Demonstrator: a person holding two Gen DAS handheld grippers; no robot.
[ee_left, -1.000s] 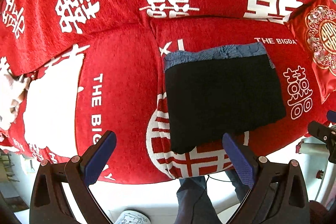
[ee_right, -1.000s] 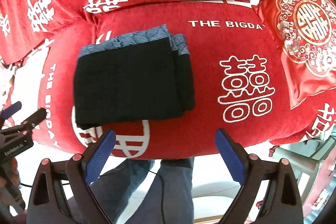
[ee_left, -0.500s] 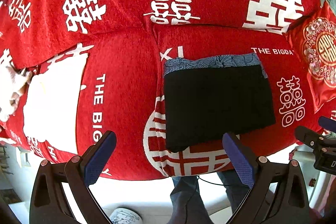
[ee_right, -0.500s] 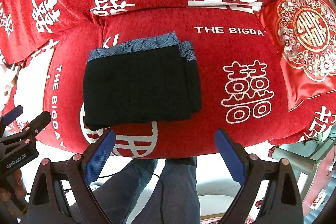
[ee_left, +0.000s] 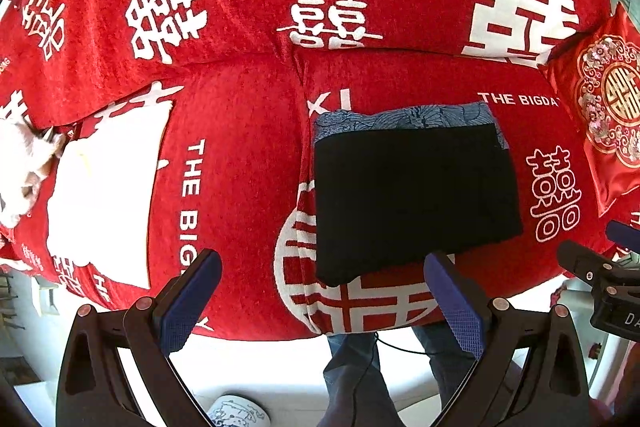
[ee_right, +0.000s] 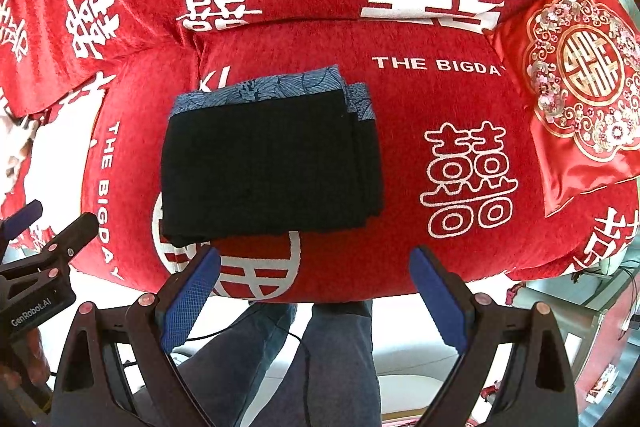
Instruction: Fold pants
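Observation:
The black pants (ee_left: 412, 199) lie folded into a flat rectangle on the red sofa seat (ee_left: 240, 167), with a blue patterned waistband along the far edge. In the right wrist view the folded pants (ee_right: 272, 163) show stacked layers at their right side. My left gripper (ee_left: 326, 297) hangs open in front of the seat's edge, clear of the cloth. My right gripper (ee_right: 314, 293) is open too, held off the front edge of the seat and below the pants. Neither holds anything.
The sofa cover (ee_right: 460, 99) is red with white lettering. A red embroidered cushion (ee_right: 580, 75) leans at the right end. The person's jeans-clad legs (ee_right: 320, 359) stand below the seat edge. A white furry thing (ee_left: 20, 167) lies at the far left.
Both grippers have drawn back from the sofa, so the folded pants look smaller and farther. The pants have not moved. Both grippers stay open.

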